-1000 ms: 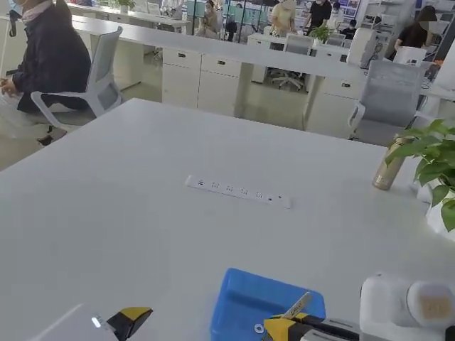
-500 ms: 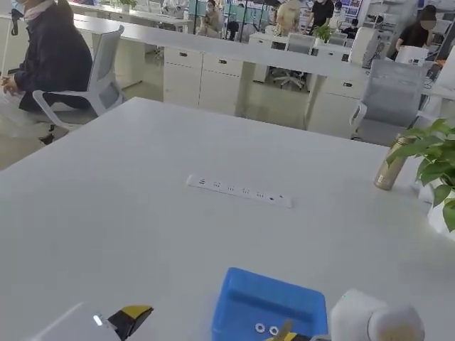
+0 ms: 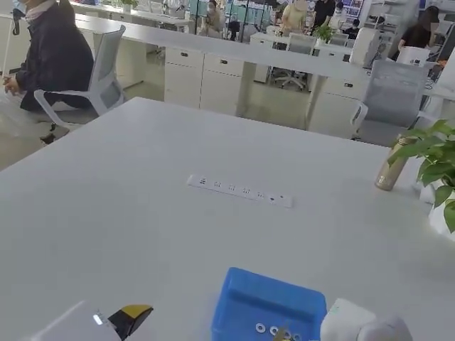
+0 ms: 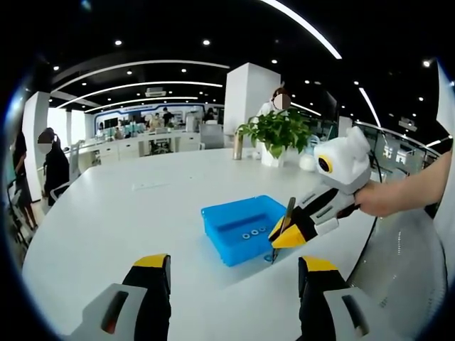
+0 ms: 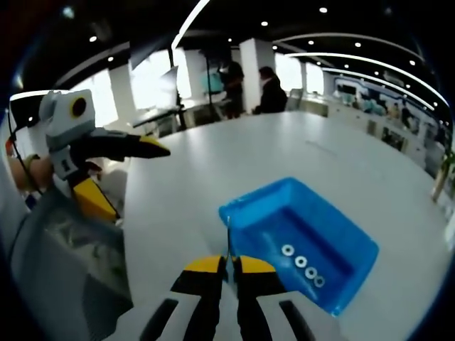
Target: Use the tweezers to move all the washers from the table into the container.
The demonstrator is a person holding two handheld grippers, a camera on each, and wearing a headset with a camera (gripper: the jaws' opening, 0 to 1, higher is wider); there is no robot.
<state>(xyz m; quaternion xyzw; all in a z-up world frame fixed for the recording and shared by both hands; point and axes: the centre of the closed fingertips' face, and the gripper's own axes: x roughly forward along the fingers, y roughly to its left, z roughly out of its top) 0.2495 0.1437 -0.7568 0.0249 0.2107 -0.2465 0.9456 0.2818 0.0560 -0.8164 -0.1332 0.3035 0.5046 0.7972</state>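
A blue container [image 3: 245,302] sits at the near edge of the white table [image 3: 142,227], holding several small metal washers [image 3: 261,328]. In the right gripper view, my right gripper [image 5: 229,264] is shut on thin tweezers [image 5: 228,241], whose tip sits just outside the near rim of the container [image 5: 341,238], left of the washers [image 5: 302,266]. The left gripper view shows my left gripper [image 4: 234,273] open and empty, low over the table short of the container [image 4: 227,245]. Coming in from the right there, the right gripper [image 4: 284,236] holds the tweezers [image 4: 287,213] beside the washers [image 4: 254,234].
A white power strip [image 3: 238,190] lies mid-table. A metal bottle [image 3: 389,170] and a potted plant [image 3: 435,167] stand at the far right. A person [image 3: 43,57] sits on a chair at the far left. Desks and chairs fill the background.
My right gripper has drawn back toward the lower right of the head view with the tweezers, uncovering more washers in the container. The left gripper has stayed put.
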